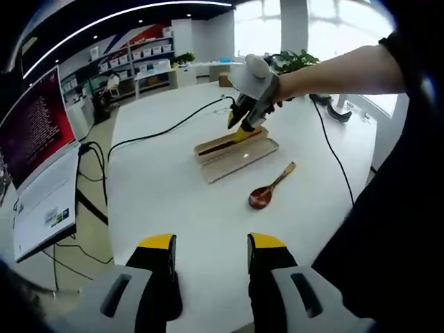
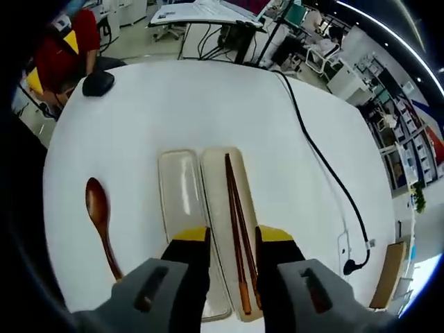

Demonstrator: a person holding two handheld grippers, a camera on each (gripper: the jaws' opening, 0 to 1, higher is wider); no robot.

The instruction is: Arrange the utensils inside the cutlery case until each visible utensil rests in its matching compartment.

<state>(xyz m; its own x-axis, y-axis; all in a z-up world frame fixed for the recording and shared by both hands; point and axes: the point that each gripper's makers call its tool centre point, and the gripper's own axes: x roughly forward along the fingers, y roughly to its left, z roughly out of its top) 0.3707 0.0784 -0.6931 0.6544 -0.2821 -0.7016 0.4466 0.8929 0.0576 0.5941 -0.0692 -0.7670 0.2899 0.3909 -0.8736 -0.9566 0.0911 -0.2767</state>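
White round worktop [image 2: 208,104] carrying everything. Beige two-compartment cutlery case [image 2: 182,191] open near centre; pair of dark wooden chopsticks [image 2: 234,208] lying in its right compartment, left compartment bare. Brown wooden spoon [image 2: 97,208] flat on worktop just left of case, well outside it. Right hand-held gripper [image 2: 232,243] over near end of case, jaws apart straddling chopsticks, clamped on nothing. Left hand-held gripper [image 1: 211,243] held back near worktop edge, jaws apart, empty. Chopstick step looks done; spoon step pending. Next likely: grip spoon handle, place in bare compartment.
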